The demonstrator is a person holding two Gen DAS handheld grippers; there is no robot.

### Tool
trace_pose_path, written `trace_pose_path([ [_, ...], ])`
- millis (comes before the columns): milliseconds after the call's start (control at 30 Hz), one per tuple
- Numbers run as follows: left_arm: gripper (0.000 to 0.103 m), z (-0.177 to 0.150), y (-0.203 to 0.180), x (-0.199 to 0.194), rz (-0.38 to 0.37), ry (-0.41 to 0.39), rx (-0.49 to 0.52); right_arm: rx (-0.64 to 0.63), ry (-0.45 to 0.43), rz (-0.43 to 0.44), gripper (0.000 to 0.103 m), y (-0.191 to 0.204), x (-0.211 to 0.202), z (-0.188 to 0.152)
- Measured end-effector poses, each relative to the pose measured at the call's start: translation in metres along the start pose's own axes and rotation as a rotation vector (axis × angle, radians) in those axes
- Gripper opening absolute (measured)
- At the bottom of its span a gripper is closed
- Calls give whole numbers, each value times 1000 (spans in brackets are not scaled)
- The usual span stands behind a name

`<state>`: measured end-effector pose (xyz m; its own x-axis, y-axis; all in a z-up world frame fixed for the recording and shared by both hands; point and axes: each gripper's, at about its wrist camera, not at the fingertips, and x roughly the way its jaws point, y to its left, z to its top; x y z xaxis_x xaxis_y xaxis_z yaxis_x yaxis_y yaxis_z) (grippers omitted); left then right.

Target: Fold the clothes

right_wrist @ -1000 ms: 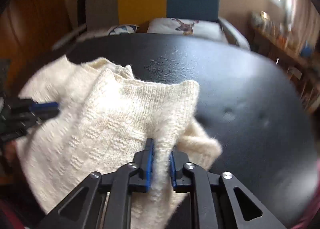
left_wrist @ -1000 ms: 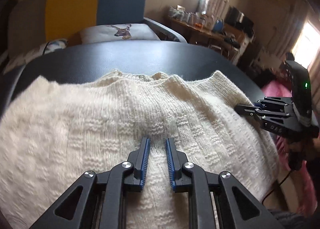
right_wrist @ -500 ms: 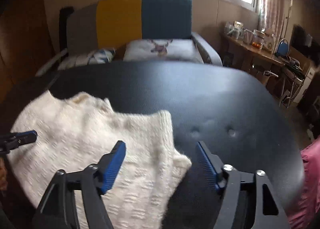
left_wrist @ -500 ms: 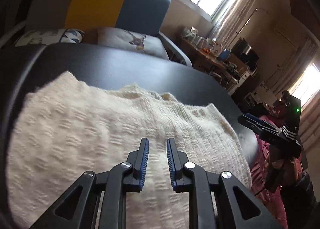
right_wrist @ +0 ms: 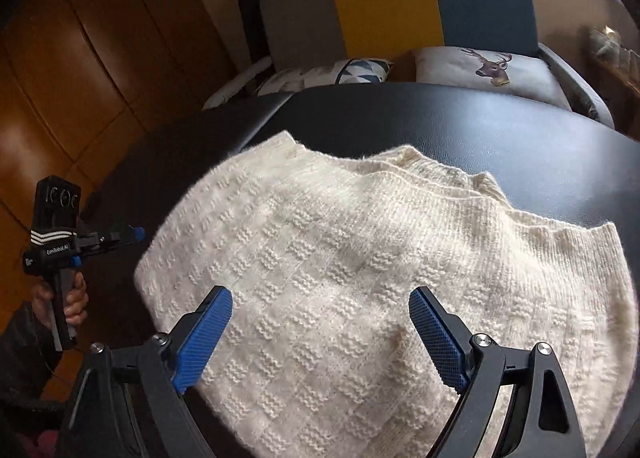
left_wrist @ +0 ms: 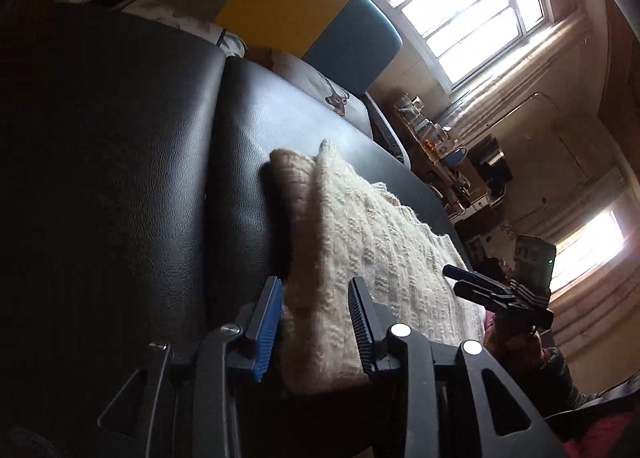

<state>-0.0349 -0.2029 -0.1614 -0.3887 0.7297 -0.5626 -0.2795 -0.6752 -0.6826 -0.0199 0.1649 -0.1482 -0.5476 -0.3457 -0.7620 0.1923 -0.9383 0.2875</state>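
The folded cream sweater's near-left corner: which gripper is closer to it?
Left. The left gripper straddles the cream sweater at that edge, jaws open. The right gripper hovers open over the sweater's middle.

your cream sweater (right_wrist: 360,258) is a chunky wool-like knit, fuzzy at the edges, with raised basket-weave blocks and ribbed hems. under it the counter (right_wrist: 500,126) is black leather-look padding, finely grained with a soft sheen. your right tongs (right_wrist: 320,332) and left tongs (left_wrist: 314,328) are matt black plastic with shiny metal pins and blue ridged rubbery pads. behind, you have glossy varnished wood panels (right_wrist: 80,58) and a smooth cloth sofa (right_wrist: 400,2).
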Motion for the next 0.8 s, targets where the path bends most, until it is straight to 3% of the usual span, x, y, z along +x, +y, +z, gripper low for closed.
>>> trace_pose_path([
  [100,37,-2,9,15,-97,39,-22,-2,58,-20,91,-7,13,-7],
  [267,38,-3,9,36,-181,130,-15,-2,55,-12,94,-9,14,-12],
  [333,27,-5,5,39,-231,170,0,-11,71,-28,94,-8,15,-9],
  [367,11,-10,-5,37,-260,183,48,-17,77,-41,94,-7,15,-8],
  [400,6,-18,-15,36,-226,201,100,-24,82,-51,94,-7,16,-8],
  [467,5,-35,-33,35,-159,235,202,-38,91,-71,96,-6,19,-8],
  [567,4,-55,-22,42,-85,257,158,-68,87,-94,103,-2,24,-12],
  [700,7,-53,-26,24,-105,174,100,-82,79,-113,103,1,26,-14],
  [800,22,-36,-28,21,-145,126,68,-74,55,-98,103,-2,24,-17],
])
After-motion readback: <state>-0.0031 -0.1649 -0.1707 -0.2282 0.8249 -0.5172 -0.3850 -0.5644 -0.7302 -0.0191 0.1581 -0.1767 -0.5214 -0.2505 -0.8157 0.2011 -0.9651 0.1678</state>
